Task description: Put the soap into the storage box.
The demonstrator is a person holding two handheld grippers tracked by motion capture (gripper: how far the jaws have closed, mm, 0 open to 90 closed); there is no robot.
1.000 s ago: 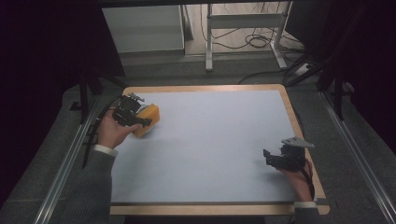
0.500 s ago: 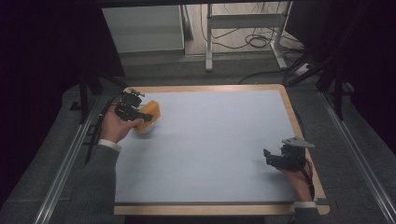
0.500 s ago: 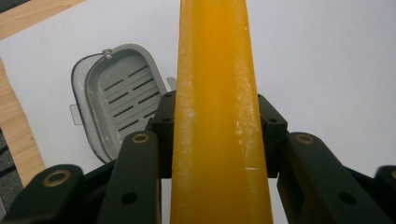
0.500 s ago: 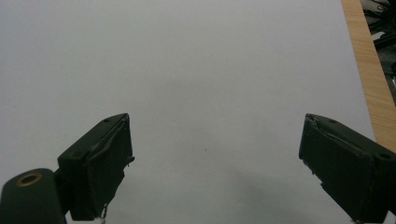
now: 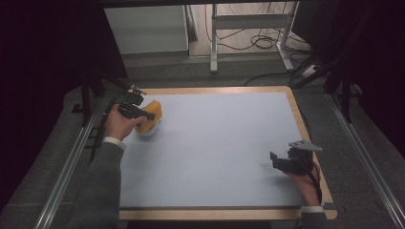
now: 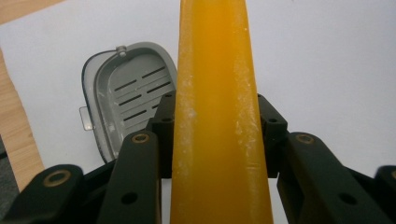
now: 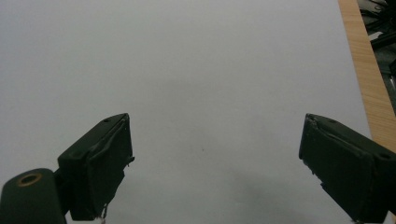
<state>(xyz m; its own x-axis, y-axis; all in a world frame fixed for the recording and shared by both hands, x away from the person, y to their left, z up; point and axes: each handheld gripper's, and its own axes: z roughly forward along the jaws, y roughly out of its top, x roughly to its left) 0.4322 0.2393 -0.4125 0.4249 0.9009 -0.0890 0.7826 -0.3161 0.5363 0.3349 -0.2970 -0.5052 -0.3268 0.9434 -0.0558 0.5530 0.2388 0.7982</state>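
1. L gripper [image 5: 145, 116] at far-left of table [image 5: 229, 152]; jaws pinch yellow soap bar [image 6: 219, 116], held upright.
2. Since a sec ago: L hand + soap shifted farther and slightly lower; now over grey soap dish [image 6: 128, 93].
3. Judgement: soap about to be set in dish.
4. R gripper [image 7: 215, 168] near-right, unmoved, jaws spread, nothing between.

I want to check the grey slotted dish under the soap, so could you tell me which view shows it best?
The left gripper view: the grey slotted dish shows its slots and rim beside the yellow soap bar. In the high view it is a pale sliver under the bar.
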